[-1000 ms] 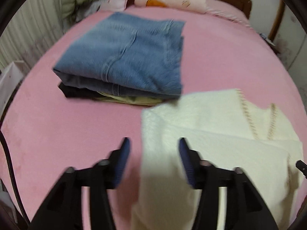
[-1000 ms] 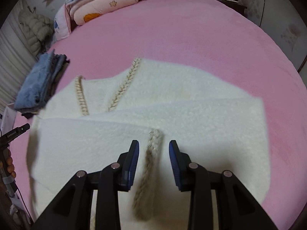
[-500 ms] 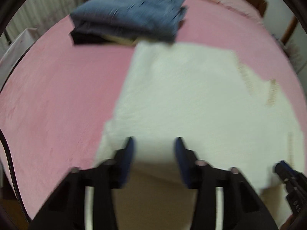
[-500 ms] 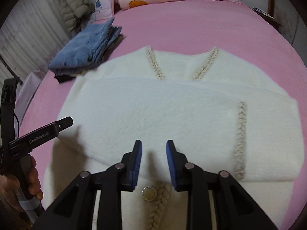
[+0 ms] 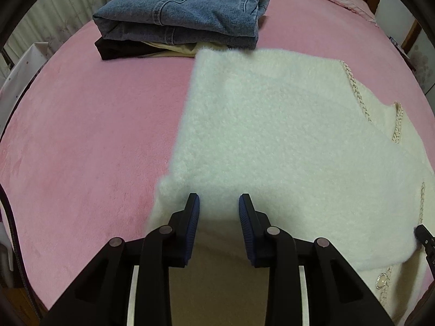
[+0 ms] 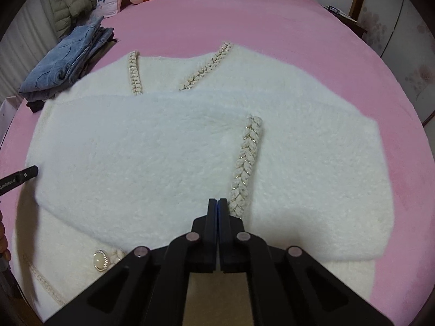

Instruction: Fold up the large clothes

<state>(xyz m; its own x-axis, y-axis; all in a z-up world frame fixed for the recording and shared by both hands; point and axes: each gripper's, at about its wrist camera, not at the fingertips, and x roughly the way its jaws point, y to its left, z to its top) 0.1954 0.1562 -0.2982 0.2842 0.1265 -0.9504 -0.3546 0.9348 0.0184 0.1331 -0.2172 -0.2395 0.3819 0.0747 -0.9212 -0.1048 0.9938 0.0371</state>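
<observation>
Now your fuzzy white cardigan (image 6: pixel 152 163) lies spread on the pink bed (image 6: pixel 299 32), both sleeves folded across the chest, the upper one ending at its braided cuff (image 6: pixel 246 163) near the middle. Half a second ago your right gripper (image 6: pixel 218 203) had its fingers parted over the fabric; they are now pressed flat together at the near edge, just left of that cuff. Whether any fleece is pinched between them cannot be told — no fold shows in the seam. Your left gripper (image 5: pixel 218 203) has kept its fingers wide, and now hovers at the near left corner of the folded sleeve with nothing between the pads. To my eye the sleeve step is done and the lengthwise fold comes next, so the left side probably needs to close on the hem before you lift.

From the right wrist you get the whole layout: the braided neckline (image 6: pixel 134 72), the pearl button (image 6: pixel 99 260) on the front placket, and the other gripper's tip poking in at the left. From the left wrist you see what that view shows only edge-on — the stack of folded jeans (image 5: pixel 187 8) sitting just beyond the cardigan's far corner, close enough that a swinging fold could brush it.
</observation>
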